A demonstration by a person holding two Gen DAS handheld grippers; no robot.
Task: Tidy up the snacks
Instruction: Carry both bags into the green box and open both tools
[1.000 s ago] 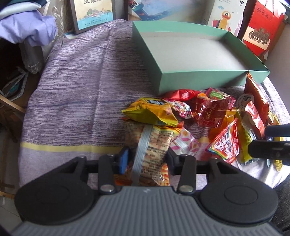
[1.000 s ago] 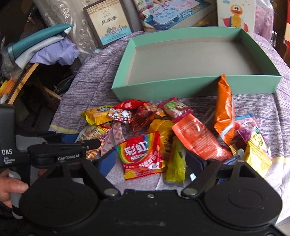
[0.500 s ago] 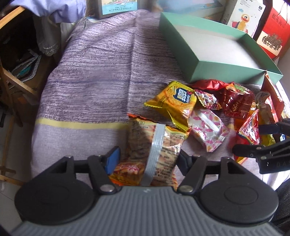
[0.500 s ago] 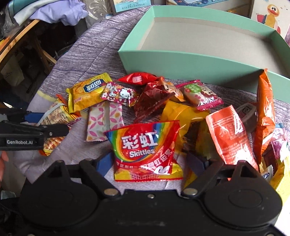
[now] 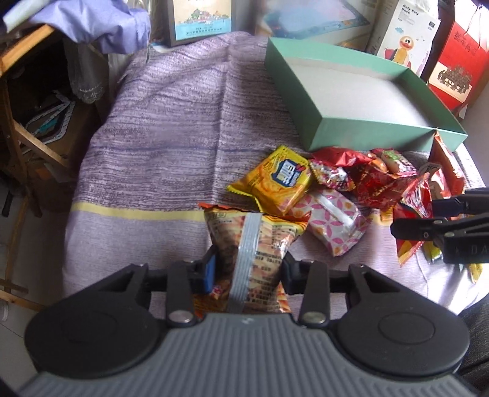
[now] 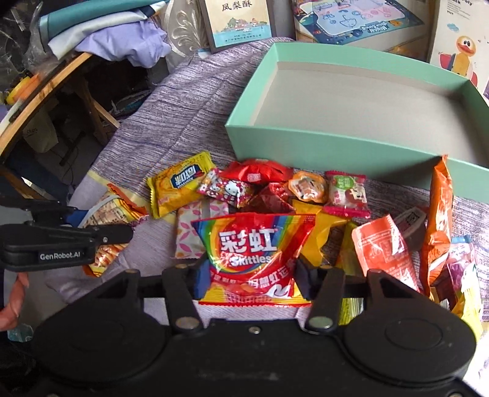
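Note:
My left gripper point(image 5: 249, 268) is shut on an orange snack bag with a grey seam point(image 5: 253, 244); the bag also shows at the left of the right wrist view point(image 6: 107, 220). My right gripper point(image 6: 252, 274) is shut on a red rainbow Skittles bag point(image 6: 250, 244). Several loose snack packets lie on the purple cloth, among them a yellow biscuit pack point(image 5: 275, 180) and a pink-patterned pack point(image 5: 333, 223). The green box point(image 6: 321, 140) stands behind the pile with nothing in it.
An orange bag point(image 6: 437, 220) and a red-orange packet point(image 6: 382, 253) lie at the right. Boxes and a framed picture point(image 6: 235, 21) stand behind the green box. A wooden chair point(image 5: 18, 122) and clothes are to the left, past the cloth's edge.
Both grippers have closed onto their bags: the left on the orange bag, the right on the Skittles bag. Both views have drawn back slightly and show more of the box.

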